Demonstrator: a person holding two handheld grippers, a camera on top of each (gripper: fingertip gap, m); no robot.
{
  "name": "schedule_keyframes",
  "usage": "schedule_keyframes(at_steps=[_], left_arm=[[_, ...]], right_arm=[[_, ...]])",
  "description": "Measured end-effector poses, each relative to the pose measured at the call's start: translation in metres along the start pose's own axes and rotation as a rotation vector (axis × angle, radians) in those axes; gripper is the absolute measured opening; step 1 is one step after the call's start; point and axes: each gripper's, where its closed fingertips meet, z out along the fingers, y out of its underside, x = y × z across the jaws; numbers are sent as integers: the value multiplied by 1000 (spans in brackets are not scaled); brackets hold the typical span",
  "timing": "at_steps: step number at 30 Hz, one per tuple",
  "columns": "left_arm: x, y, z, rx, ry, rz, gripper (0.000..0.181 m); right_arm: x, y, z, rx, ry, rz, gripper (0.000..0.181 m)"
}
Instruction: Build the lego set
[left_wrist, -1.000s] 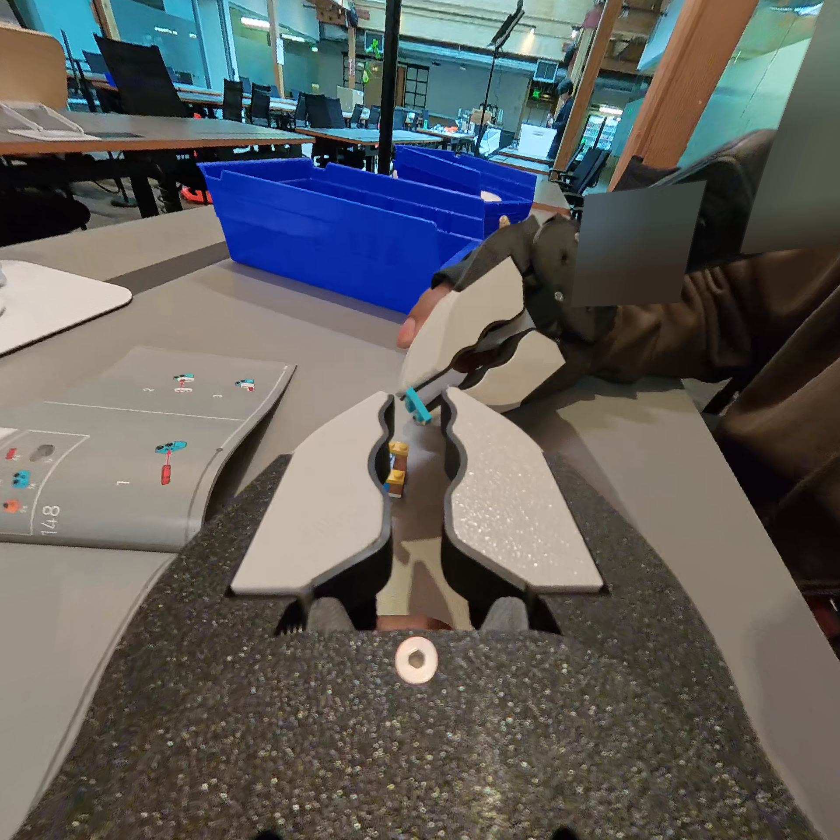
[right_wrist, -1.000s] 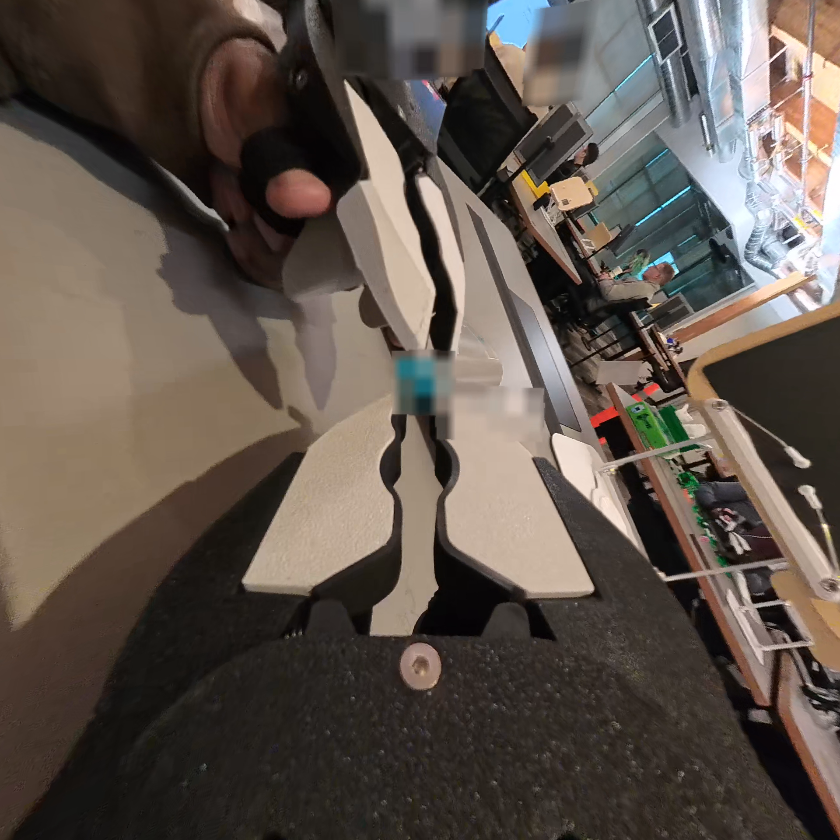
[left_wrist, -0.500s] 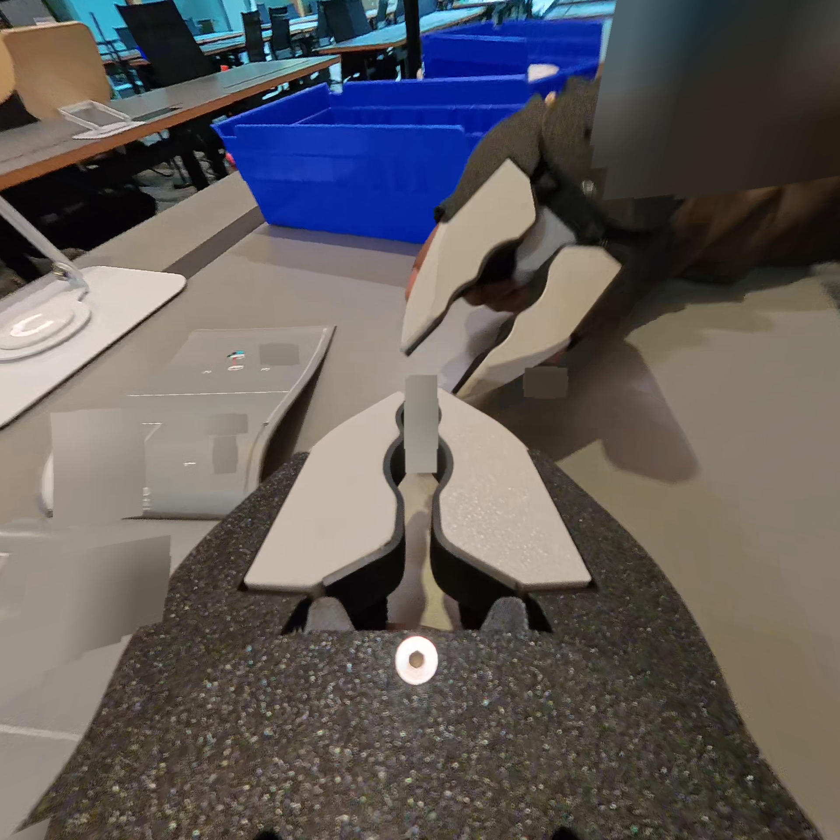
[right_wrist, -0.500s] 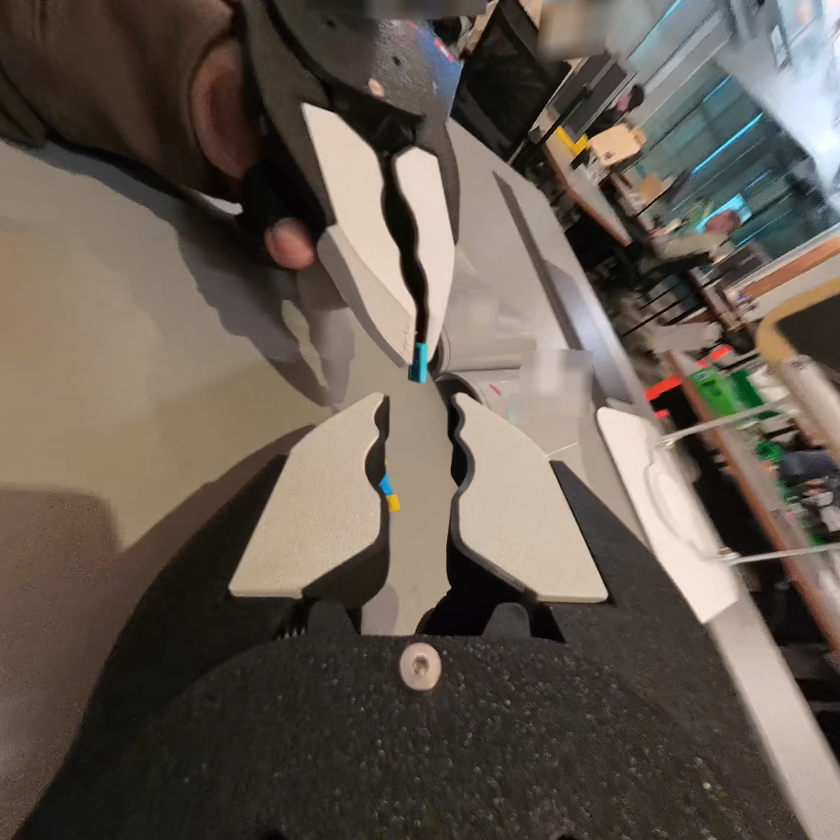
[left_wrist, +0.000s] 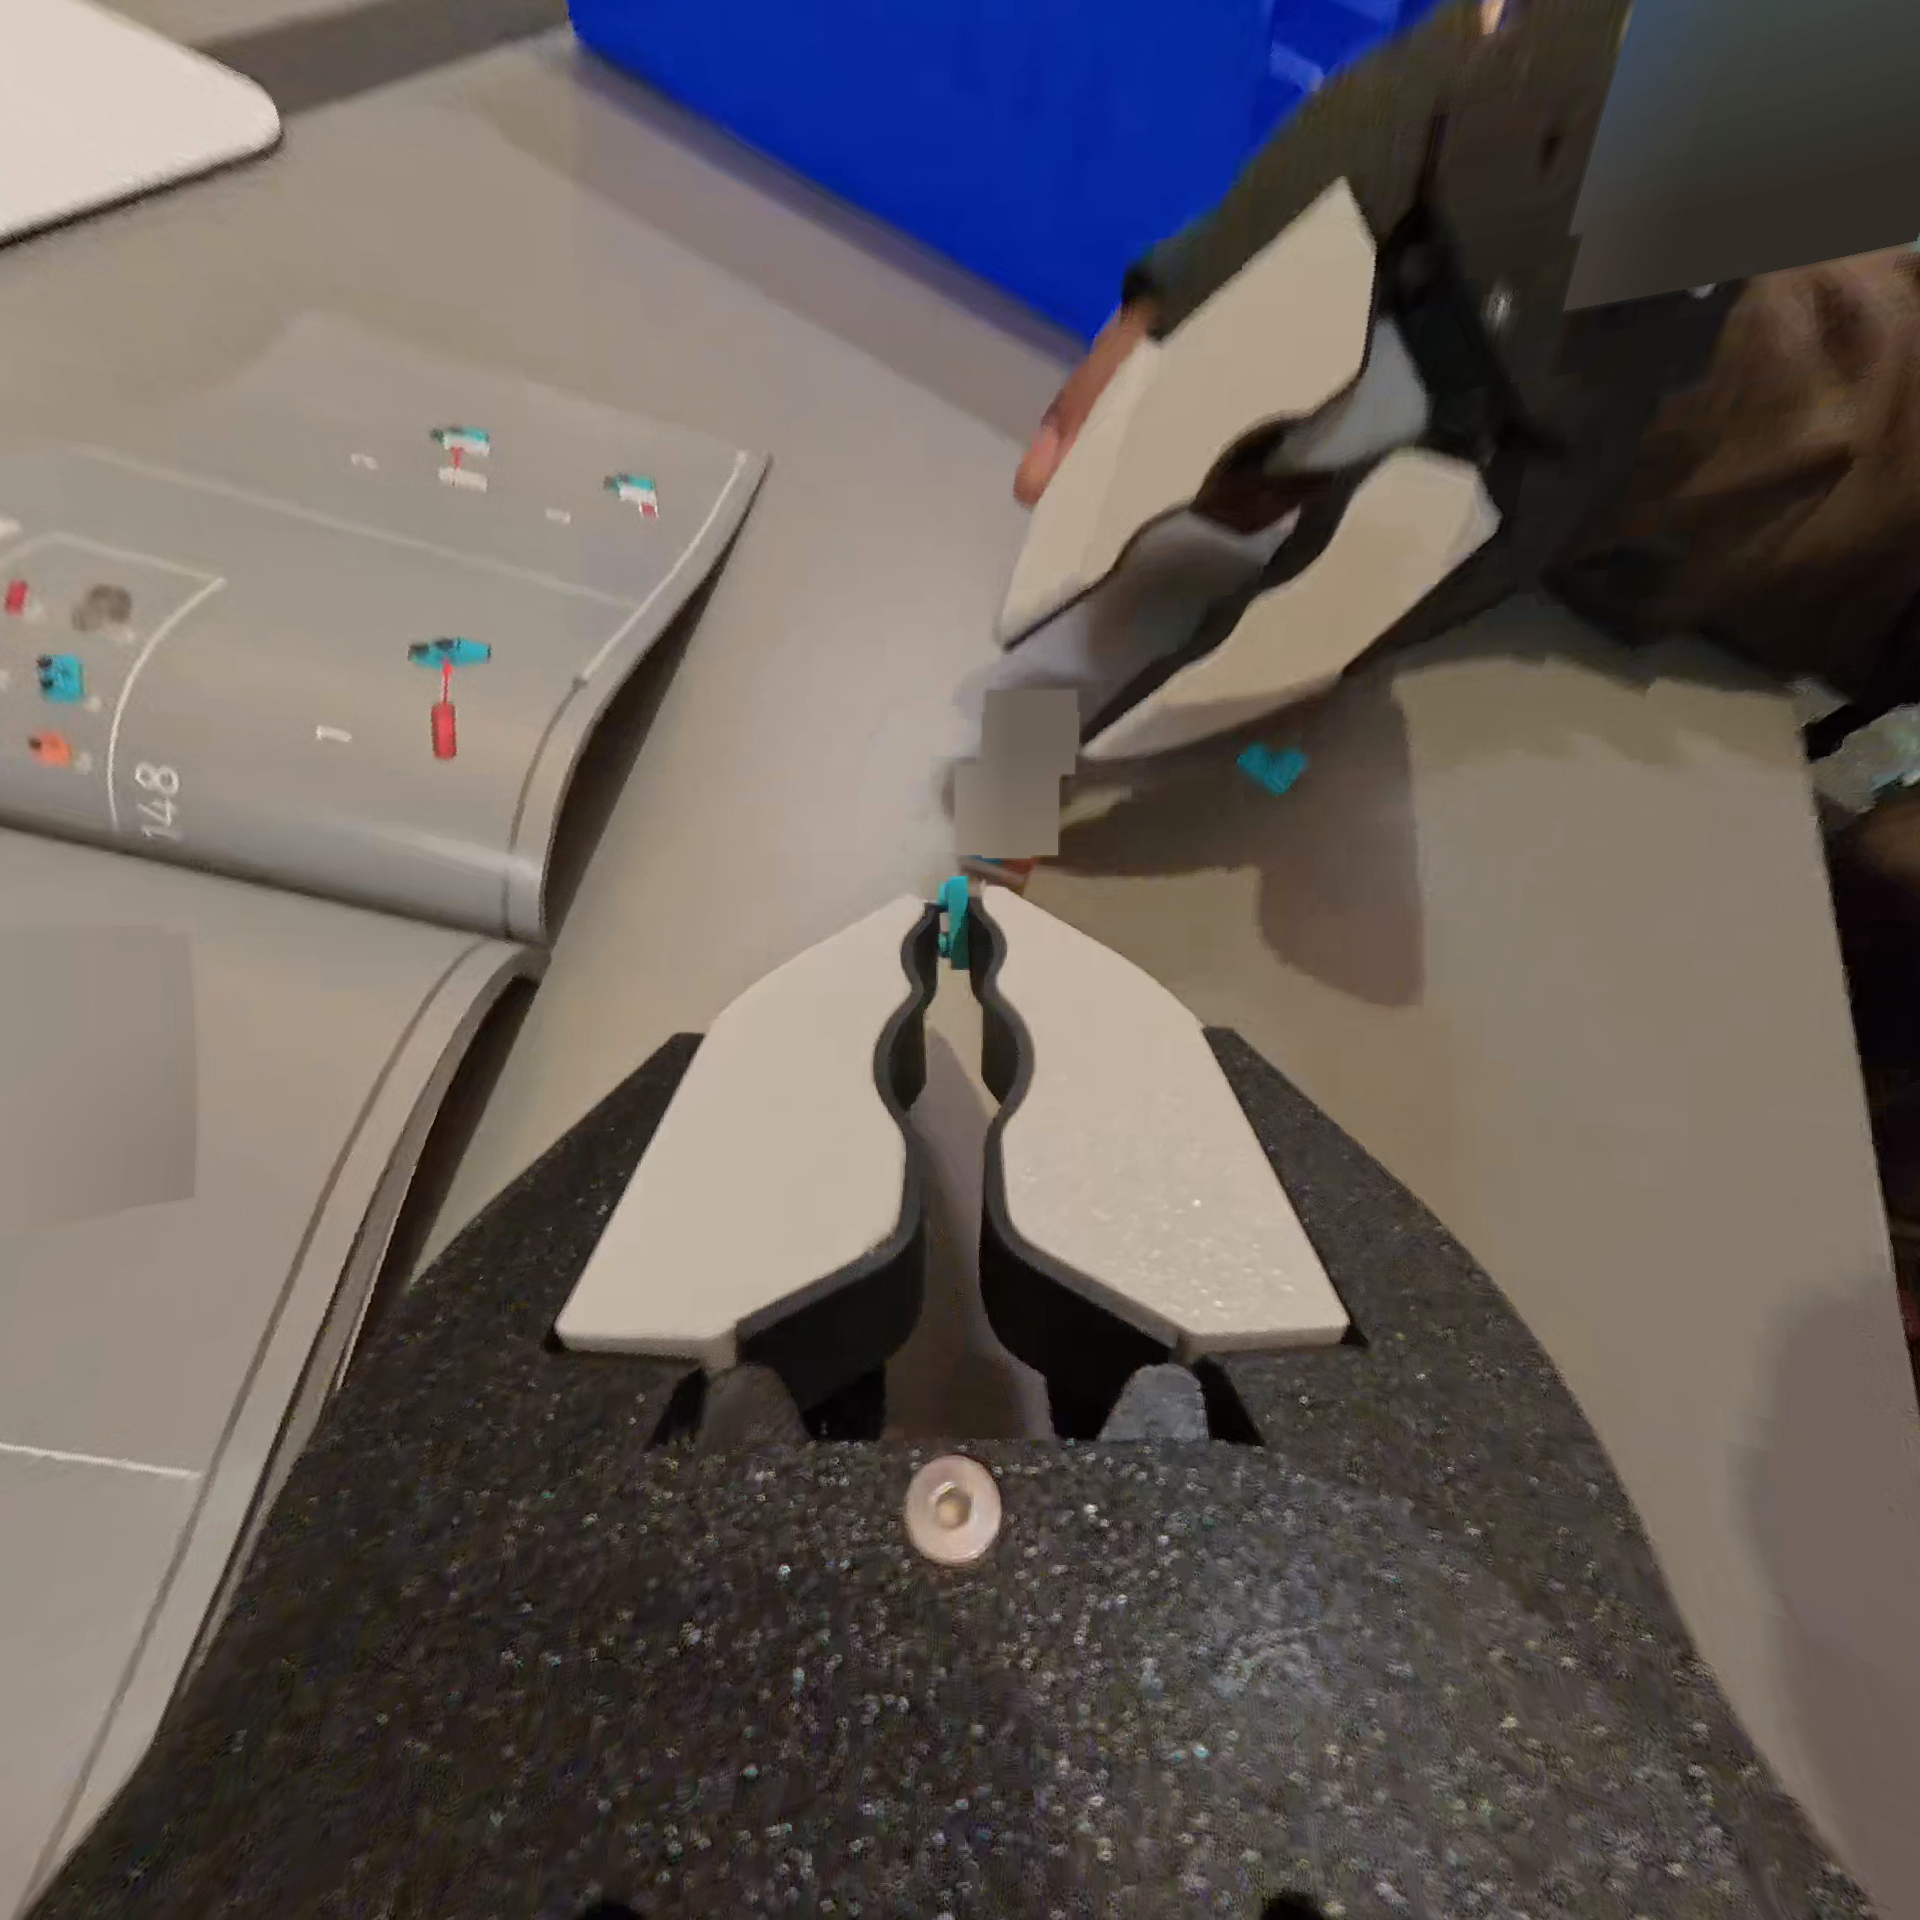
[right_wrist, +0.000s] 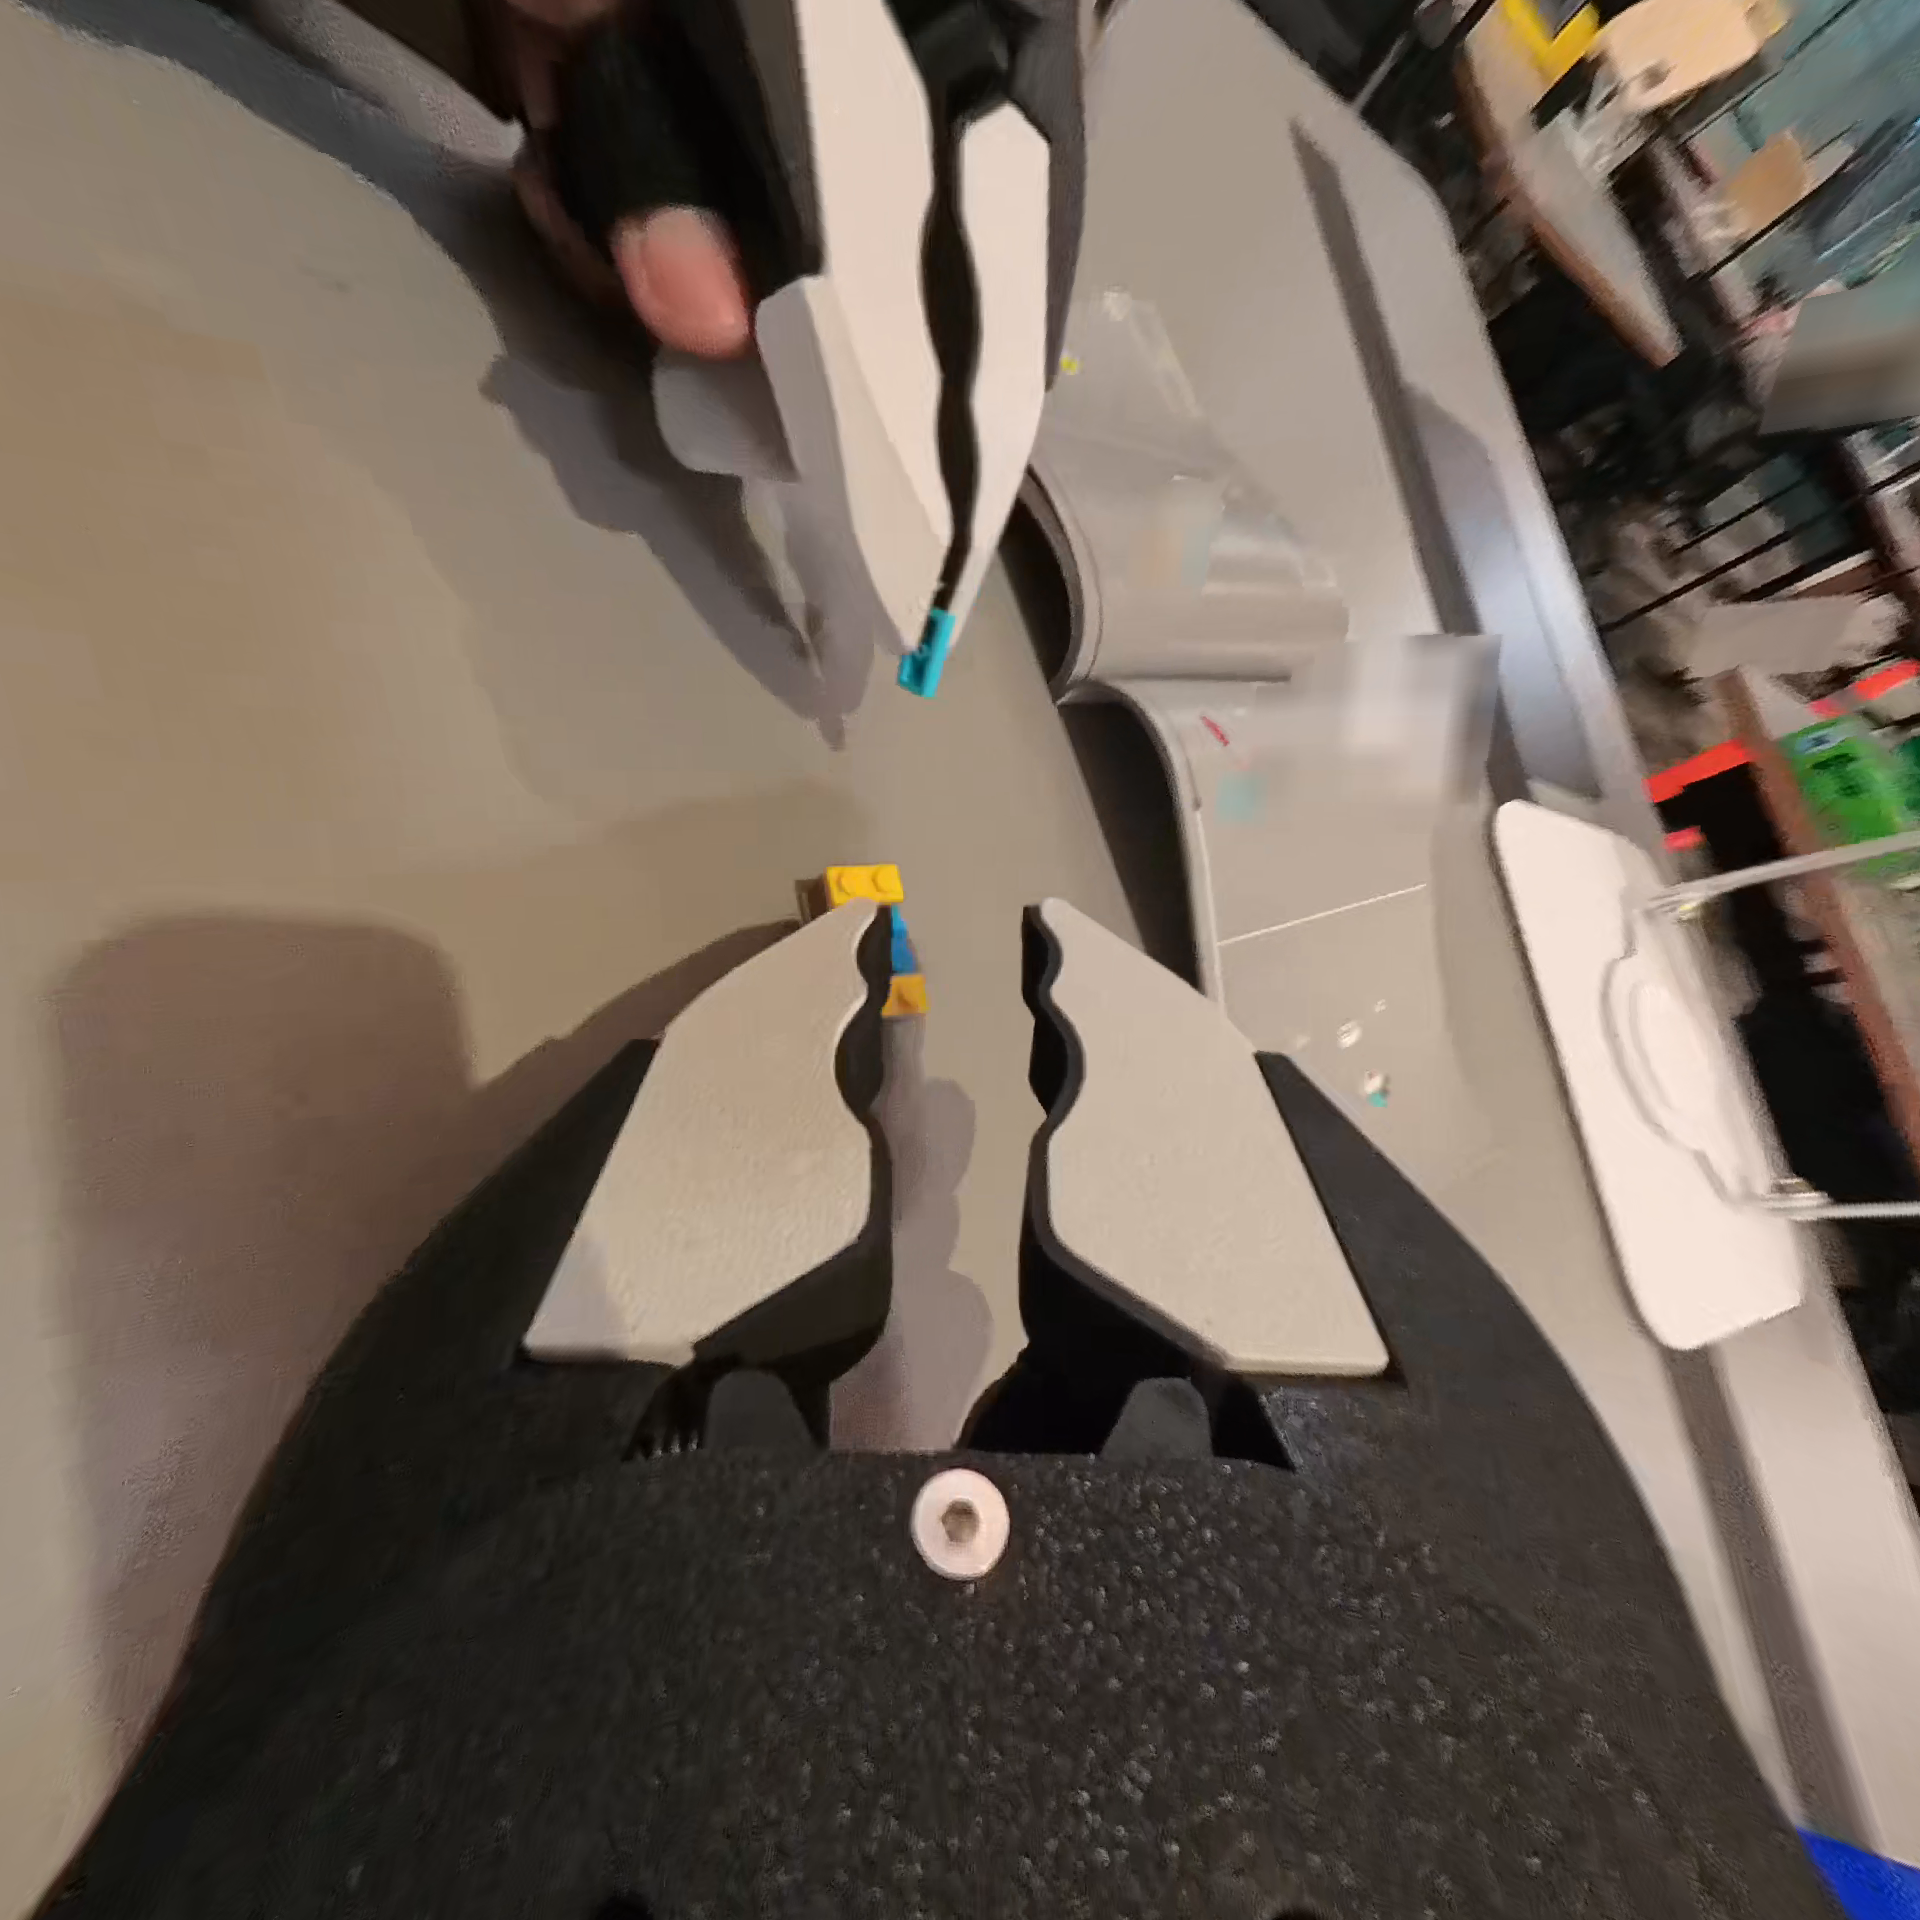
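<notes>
My left gripper (left_wrist: 956, 909) is shut on a small teal lego piece (left_wrist: 954, 930) at its fingertips. It also shows in the right wrist view (right_wrist: 940, 623), held above the table with the teal piece (right_wrist: 928, 652) sticking out. My right gripper (right_wrist: 951, 912) is open and empty, low over the table. A small yellow and blue lego build (right_wrist: 873, 885) lies on the table against its left fingertip. In the left wrist view the right gripper (left_wrist: 1055, 675) is open, just beyond my left fingertips. A second teal piece (left_wrist: 1273, 767) lies on the table under it.
An open instruction booklet (left_wrist: 343, 623) lies left of the grippers and shows in the right wrist view (right_wrist: 1195, 790) too. A blue bin (left_wrist: 935, 125) stands behind. A white flat base (right_wrist: 1642, 1070) sits near the table's edge. A person's hand (right_wrist: 681, 275) holds the left gripper. Spacing between my two grippers at the tips: around 6 centimetres. Left tips and right tips are each some 35 centimetres from the white flat base (right_wrist: 1642, 1070).
The teal piece has passed from my right gripper to my left. The left gripper shut on it, the right gripper opened, and the two have drawn apart.
</notes>
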Motion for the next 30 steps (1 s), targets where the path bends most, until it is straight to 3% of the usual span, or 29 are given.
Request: schedule_keyframes(at_steps=[3,8,15,18,23,26,30], left_arm=[[5,12,4,-85,17,-9,5],[4,23,8,-172,-17,9,6],[2,22,9,-175,-47,51,32],[-3,7,5,-100,-111,184,44],[25,-25,0,112,-151,606,49],[17,-15,7,37,-214,681,51],[21,-16,15,63,-250,817,48]], right_arm=[[-6,9,0,-26,-113,104,23],[-14,18,8,-74,-169,136,23],[-14,24,13,-118,-174,179,19],[-11,19,10,-89,-205,297,18],[-6,-14,-5,99,-408,704,18],[-1,-7,-4,83,-405,772,18],[-7,-22,-7,146,-504,873,18]])
